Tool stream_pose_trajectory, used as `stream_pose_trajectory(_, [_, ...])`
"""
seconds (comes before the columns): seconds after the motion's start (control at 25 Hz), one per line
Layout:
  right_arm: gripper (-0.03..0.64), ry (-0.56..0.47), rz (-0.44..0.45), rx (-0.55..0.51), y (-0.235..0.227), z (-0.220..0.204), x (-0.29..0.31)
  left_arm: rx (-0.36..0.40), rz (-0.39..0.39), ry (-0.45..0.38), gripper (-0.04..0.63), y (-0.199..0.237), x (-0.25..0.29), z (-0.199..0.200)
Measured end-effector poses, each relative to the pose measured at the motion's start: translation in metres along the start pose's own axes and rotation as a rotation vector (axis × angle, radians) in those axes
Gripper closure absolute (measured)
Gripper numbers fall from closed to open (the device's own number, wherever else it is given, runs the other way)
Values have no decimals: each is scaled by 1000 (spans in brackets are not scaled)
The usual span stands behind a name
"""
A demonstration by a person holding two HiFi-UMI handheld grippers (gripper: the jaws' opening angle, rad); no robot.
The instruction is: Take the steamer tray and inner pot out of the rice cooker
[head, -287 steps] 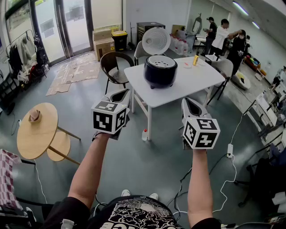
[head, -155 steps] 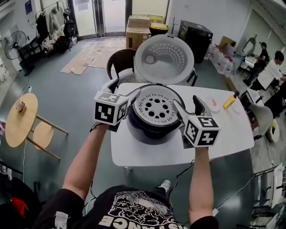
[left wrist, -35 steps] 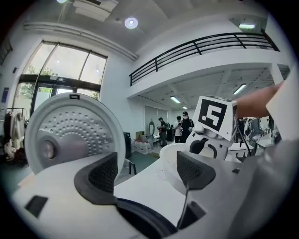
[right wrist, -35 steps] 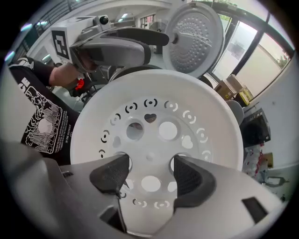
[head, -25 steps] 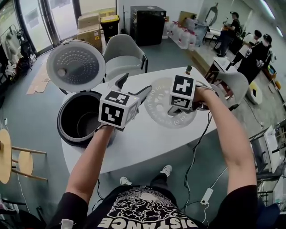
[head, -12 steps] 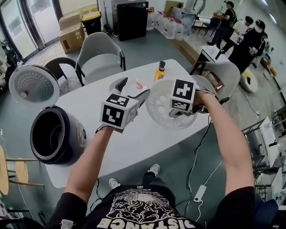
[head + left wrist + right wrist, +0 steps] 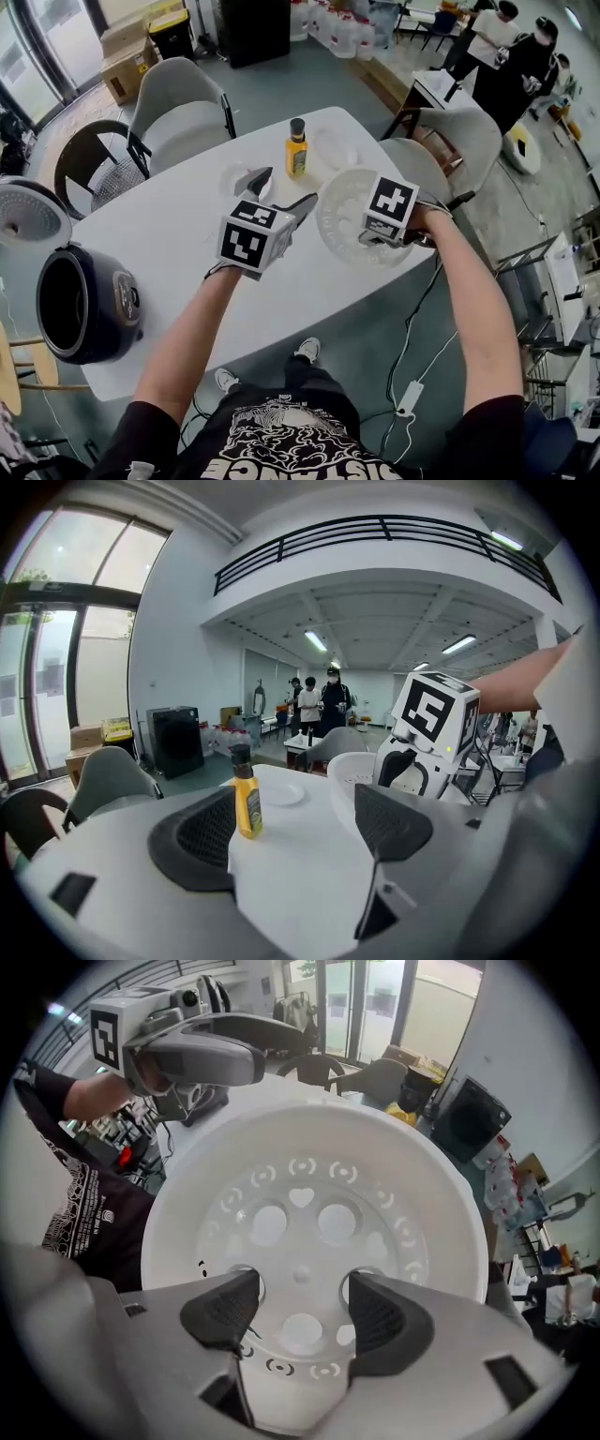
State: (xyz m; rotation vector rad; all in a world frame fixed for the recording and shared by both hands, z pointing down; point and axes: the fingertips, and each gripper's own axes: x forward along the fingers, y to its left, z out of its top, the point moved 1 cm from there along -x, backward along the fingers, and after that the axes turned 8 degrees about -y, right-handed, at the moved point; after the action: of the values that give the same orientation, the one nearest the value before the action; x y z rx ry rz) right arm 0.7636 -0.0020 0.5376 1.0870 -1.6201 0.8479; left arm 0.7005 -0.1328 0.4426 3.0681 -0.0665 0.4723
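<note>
The white perforated steamer tray (image 7: pixel 339 225) hangs over the right part of the white table (image 7: pixel 178 253). My right gripper (image 7: pixel 377 236) points straight down and is shut on its near rim. In the right gripper view the tray (image 7: pixel 300 1194) fills the picture beyond the right gripper (image 7: pixel 300 1312). My left gripper (image 7: pixel 281 187) stands open just left of the tray, not touching it, with nothing between its fingers (image 7: pixel 202 841). The black rice cooker (image 7: pixel 94 305) stands at the table's left end with its lid (image 7: pixel 26 214) up. The inner pot (image 7: pixel 62 305) sits dark inside it.
A yellow bottle (image 7: pixel 296 147) stands on the table beyond the grippers, and it also shows in the left gripper view (image 7: pixel 247 799). A clear dish (image 7: pixel 335 145) lies beside it. Chairs (image 7: pixel 178 108) ring the table. Several people (image 7: pixel 511 47) stand at far desks.
Both grippers and the tray have travelled right across the table, away from the cooker, and lower. The cooker now sits at the picture's left edge.
</note>
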Motion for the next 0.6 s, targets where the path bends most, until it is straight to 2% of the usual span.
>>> stream_pose_trajectory(0.2, [302,-1,-7,60,-58,-47,35,-5,-1,56,210,-11,65,-20])
stream_pose_trajectory(0.32, [302,-25,-30,76,-83,-58,52,-11,-1,84,210,-14,86,-30])
stream_pose_trajectory(0.6, [302,39,-10,99,-107,-89,82,-25,4,130,210,-21,119,-43])
